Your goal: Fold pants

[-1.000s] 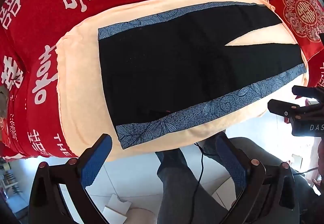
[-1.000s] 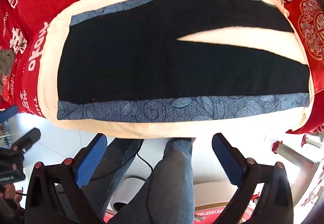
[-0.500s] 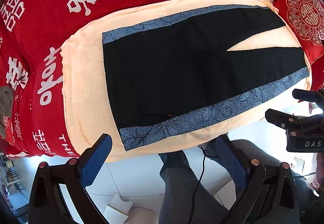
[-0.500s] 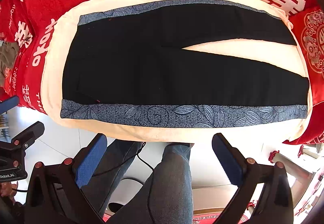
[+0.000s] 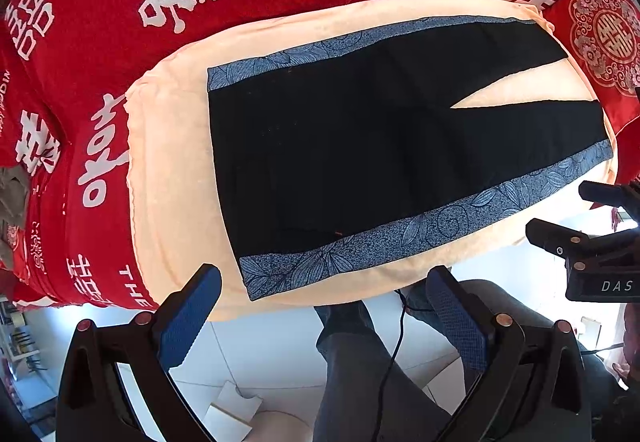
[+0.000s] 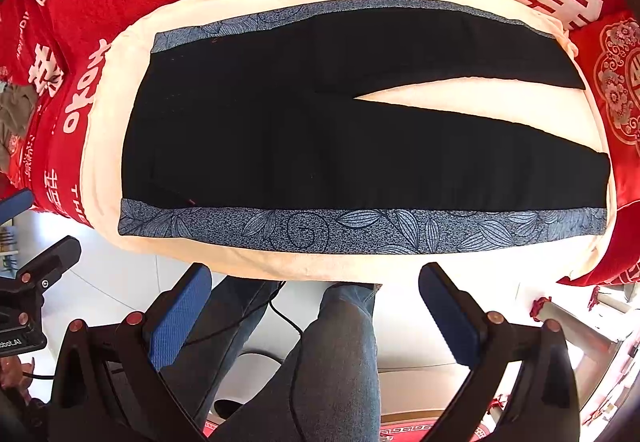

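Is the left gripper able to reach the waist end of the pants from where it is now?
Probably yes. The left gripper is open and holds nothing, and the near waist corner of the pants lies flat on the cream towel just ahead of its fingers, with nothing between.

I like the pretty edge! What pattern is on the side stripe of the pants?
Blue leaves, seen best on the stripe in the right wrist view.

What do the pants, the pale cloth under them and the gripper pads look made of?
Pants: matte black woven fabric, likely cotton blend; it lies flat and limp, with blue leaf-print side bands.
Pale cloth: cream, fuzzy nap and scalloped edge, probably terry or fleece.
Pads: blue textured rubber or foam on black, apparently plastic, fingers.
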### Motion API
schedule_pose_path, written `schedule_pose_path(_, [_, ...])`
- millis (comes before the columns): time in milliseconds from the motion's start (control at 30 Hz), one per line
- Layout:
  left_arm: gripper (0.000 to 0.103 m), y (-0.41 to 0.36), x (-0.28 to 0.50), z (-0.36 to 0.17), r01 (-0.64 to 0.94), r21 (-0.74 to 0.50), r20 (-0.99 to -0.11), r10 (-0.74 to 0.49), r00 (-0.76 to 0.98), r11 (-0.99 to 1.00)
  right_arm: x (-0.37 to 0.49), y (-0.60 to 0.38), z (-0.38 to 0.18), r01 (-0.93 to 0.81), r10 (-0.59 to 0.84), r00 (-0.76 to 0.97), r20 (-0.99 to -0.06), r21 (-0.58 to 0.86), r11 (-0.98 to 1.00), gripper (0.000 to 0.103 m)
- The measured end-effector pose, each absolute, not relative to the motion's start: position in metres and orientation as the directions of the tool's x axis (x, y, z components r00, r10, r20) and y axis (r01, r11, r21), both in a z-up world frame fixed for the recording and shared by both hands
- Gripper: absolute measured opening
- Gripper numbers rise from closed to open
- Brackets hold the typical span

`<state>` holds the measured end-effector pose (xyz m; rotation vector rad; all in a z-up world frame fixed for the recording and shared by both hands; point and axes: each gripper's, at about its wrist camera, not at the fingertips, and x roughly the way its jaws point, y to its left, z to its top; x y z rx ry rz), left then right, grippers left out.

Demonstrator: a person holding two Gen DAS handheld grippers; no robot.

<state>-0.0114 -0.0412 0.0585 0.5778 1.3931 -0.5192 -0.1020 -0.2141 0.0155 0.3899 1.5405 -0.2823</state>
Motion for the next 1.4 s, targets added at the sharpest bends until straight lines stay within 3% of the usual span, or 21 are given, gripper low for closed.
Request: schedule_pose_path(1400, [0.103,-0.0465,-0.0140,0.0605,0.639,0.086,-0.993,0.016,0.115,0.764,-0.1033,-0.2121,0.0121,0.387,0.066,0.012,-0.998,0.066,0.920,0.103])
